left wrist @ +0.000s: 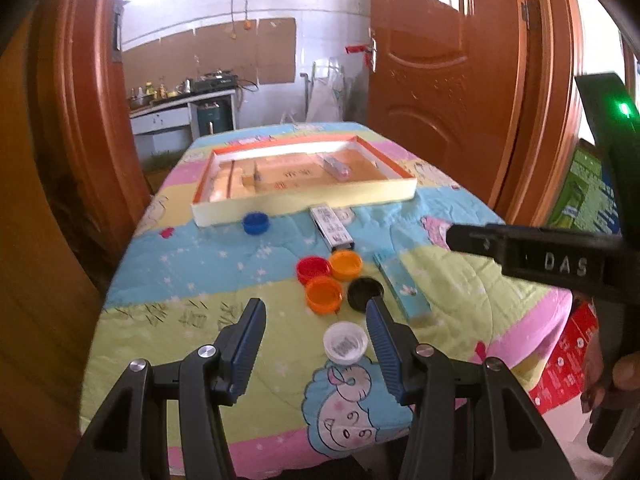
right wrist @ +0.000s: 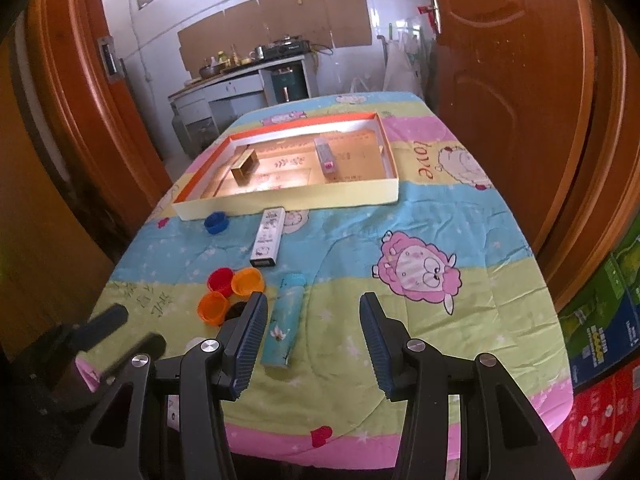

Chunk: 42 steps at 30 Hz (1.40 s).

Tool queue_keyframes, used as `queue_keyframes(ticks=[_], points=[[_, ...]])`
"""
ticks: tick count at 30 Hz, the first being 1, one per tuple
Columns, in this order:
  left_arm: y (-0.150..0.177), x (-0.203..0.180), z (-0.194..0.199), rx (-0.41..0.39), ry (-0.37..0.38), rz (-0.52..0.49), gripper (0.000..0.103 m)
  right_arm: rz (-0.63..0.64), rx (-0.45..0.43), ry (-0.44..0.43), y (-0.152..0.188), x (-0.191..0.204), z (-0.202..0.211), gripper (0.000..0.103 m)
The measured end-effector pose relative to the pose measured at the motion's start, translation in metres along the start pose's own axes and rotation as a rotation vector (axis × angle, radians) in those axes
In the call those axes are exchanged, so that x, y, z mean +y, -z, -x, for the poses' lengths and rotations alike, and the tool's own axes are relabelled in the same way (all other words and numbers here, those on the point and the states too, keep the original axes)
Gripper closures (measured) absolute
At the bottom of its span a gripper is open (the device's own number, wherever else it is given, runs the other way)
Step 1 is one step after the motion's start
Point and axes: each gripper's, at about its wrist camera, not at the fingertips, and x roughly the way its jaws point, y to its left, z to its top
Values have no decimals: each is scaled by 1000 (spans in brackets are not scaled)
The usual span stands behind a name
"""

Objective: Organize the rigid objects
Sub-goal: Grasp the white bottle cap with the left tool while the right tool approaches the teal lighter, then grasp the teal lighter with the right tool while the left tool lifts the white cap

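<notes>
Currently the worktop (right wrist: 460, 216) is covered by a striped cartoon-print quilt, with orange wooden doors behind it.

Left claw (left wrist: 316, 312): jaws apart, nothing between the blue ribbed pads, hanging above the near edge of the worktop. A white plastic bottle cap (left wrist: 345, 342) lies just below the gap, near the right finger. A black bottle cap (left wrist: 364, 292) sits just beyond that finger's tip.

Right claw (right wrist: 310, 306): jaws apart, empty, above the near edge of the worktop, over bare quilt. A long teal cardboard box (right wrist: 282, 320) lies flat just beside its left finger, long axis running from the near edge toward the far edge.

Cap cluster, left of the teal box: a red plastic cap (left wrist: 313, 270), a yellow-orange plastic cap (left wrist: 346, 265) and an orange plastic cap (left wrist: 324, 295), touching or almost touching one another; the black cap is just beside them.

A white printed rectangular box (right wrist: 269, 239) lies flat mid-worktop, its far end close to the near wall of a shallow cream cardboard tray with an orange rim (right wrist: 288, 200). A blue plastic cap (left wrist: 256, 224) rests just in front of that wall, toward its left corner.

Inside the tray: a small gold-brown box (right wrist: 245, 167) toward the left side, a pale slim box with a pink end (right wrist: 326, 156) right of centre, apart from each other.
</notes>
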Motion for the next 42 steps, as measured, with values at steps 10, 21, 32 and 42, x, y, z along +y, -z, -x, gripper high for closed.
queue_keyframes(ticks=[10,21,32,42], points=[[14,-10,-24,54,67,-19,51,-25,21,1,3,-10,-10,54],[19,-5,-49,87,17,-14,73,25,73,-13,11,-3,-28,64],[18,13,-39,61,28,46,73,55,130,-39,13,13,-56,76],[15,31,-30,25,24,81,73,107,152,20,5,32,-81,76]])
